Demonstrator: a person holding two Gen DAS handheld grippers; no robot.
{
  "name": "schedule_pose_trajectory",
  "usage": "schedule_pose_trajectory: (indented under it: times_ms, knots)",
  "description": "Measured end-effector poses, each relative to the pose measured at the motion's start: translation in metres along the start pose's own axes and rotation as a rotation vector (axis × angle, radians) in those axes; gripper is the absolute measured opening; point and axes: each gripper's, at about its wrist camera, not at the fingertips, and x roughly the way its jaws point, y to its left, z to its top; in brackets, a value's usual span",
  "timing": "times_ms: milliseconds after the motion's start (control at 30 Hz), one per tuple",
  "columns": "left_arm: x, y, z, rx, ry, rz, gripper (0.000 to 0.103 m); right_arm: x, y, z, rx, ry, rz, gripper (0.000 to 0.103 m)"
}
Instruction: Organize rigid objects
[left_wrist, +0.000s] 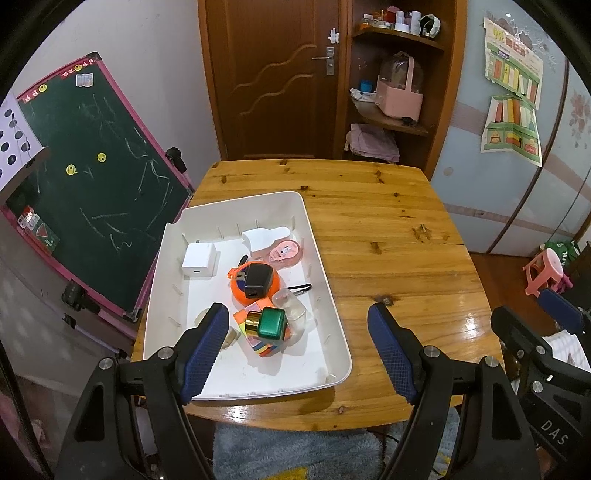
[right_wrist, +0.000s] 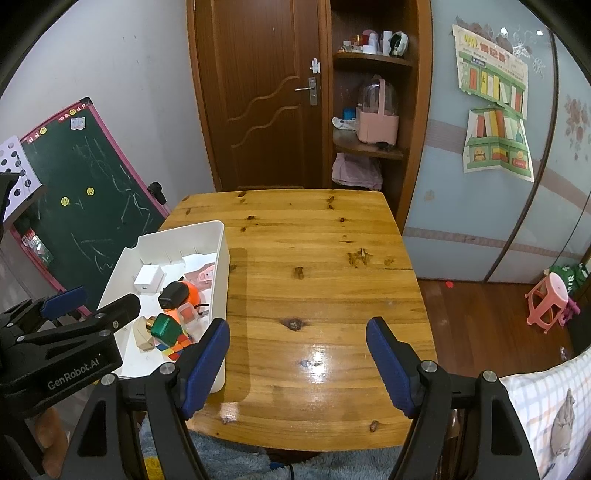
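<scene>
All the small rigid things, a white charger (left_wrist: 198, 260), a black plug (left_wrist: 256, 280) on an orange piece and a green box (left_wrist: 272, 322) on a colourful cube, lie heaped in the white bin (left_wrist: 325, 258) on the tabletop's (left_wrist: 388, 236) left side. Around it the wood is bare. Both the left tool (left_wrist: 297, 354) and the right tool (right_wrist: 297, 363) hang spread and hold nothing, so the gathering looks done.

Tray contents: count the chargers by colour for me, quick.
In the white tray:
White chargers: 1
Black chargers: 1, lying on an orange thing
Total: 2 chargers
</scene>
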Motion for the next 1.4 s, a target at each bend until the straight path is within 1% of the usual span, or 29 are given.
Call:
schedule_pose_trajectory:
  times_ms: [467, 1400]
  knots:
    - [0.0007, 0.0001, -0.0013, 0.002, 0.002, -0.001, 0.081, 0.0006, 0.0007, -0.0013, -0.002, -0.001, -0.005, 0.077]
    - [0.0044, -0.002, -0.0058, 0.002, 0.016, -0.001, 0.081, 0.0068, 0.0022, -0.0055, 0.005, 0.03, -0.01, 0.077]
